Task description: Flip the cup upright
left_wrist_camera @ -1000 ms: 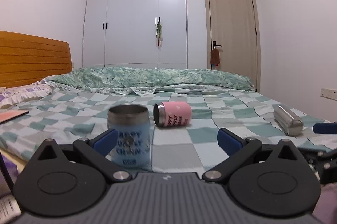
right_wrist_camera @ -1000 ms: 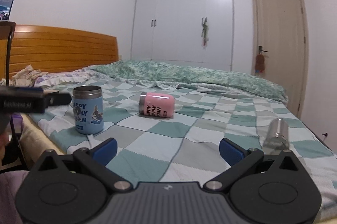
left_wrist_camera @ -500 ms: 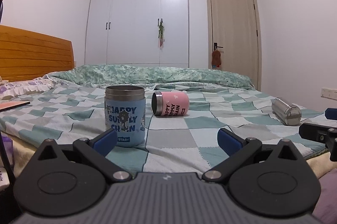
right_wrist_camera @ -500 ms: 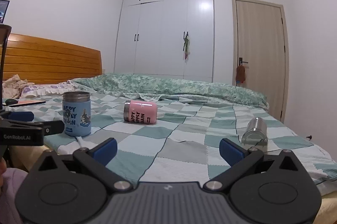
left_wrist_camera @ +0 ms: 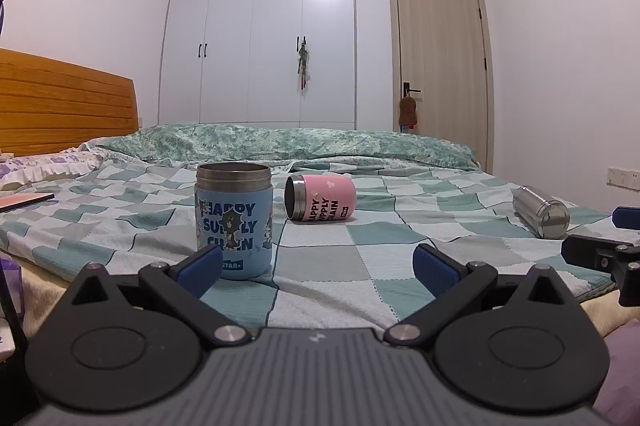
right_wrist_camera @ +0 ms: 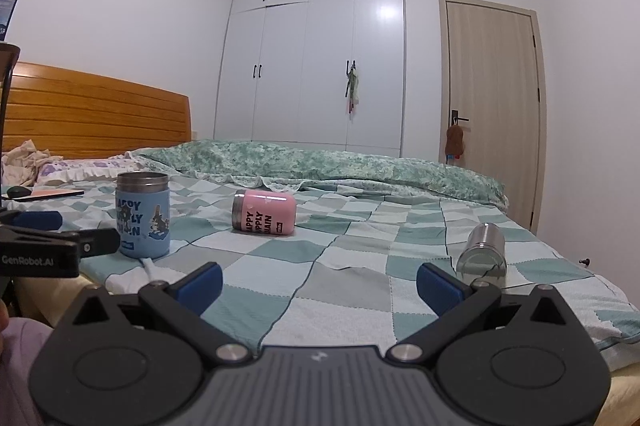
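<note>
A blue cup [left_wrist_camera: 234,222] stands upright on the checkered bedspread, just beyond my left gripper's left fingertip; it also shows in the right wrist view [right_wrist_camera: 143,214]. A pink cup [left_wrist_camera: 320,197] lies on its side behind it, mouth to the left, and shows in the right wrist view [right_wrist_camera: 264,213] too. A steel cup [left_wrist_camera: 541,211] lies on its side at the right, close ahead of my right gripper's right fingertip [right_wrist_camera: 482,256]. My left gripper [left_wrist_camera: 318,272] is open and empty. My right gripper [right_wrist_camera: 318,286] is open and empty.
The bed's near edge [left_wrist_camera: 400,314] runs just ahead of both grippers. A wooden headboard [left_wrist_camera: 64,105] is at the left, a folded duvet [left_wrist_camera: 300,143] at the far side. A flat pink item [right_wrist_camera: 56,193] lies at the left. Wardrobe and door stand behind.
Both grippers have drawn back and lowered toward the bed's near edge, away from the blue cup. The cups have not moved.
</note>
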Tool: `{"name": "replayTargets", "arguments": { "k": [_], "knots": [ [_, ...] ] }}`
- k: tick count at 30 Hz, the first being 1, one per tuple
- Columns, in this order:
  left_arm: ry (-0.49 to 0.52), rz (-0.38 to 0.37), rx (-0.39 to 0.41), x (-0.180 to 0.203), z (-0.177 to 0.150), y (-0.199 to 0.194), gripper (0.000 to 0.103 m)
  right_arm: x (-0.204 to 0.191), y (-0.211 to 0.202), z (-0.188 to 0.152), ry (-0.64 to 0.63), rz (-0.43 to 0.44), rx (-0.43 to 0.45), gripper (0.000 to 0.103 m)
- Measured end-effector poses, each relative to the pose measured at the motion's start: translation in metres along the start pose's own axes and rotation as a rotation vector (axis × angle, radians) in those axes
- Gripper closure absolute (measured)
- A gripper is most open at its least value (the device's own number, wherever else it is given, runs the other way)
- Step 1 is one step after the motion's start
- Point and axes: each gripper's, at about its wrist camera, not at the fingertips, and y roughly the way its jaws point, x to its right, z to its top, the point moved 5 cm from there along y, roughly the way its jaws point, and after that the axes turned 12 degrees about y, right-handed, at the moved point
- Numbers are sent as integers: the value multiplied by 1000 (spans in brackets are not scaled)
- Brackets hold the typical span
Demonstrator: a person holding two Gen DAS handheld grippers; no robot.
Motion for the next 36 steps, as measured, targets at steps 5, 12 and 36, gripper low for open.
{"name": "replayTargets", "arguments": {
  "k": [5,12,36],
  "knots": [
    [2,1,1,1,0,0,0,0,0,0,-1,0,0,0],
    [1,-2,1,1,0,1,0,0,0,0,0,0,0,0],
    [0,-10,10,2,1,-1,0,0,0,0,-2,-1,2,0]
  ]
}}
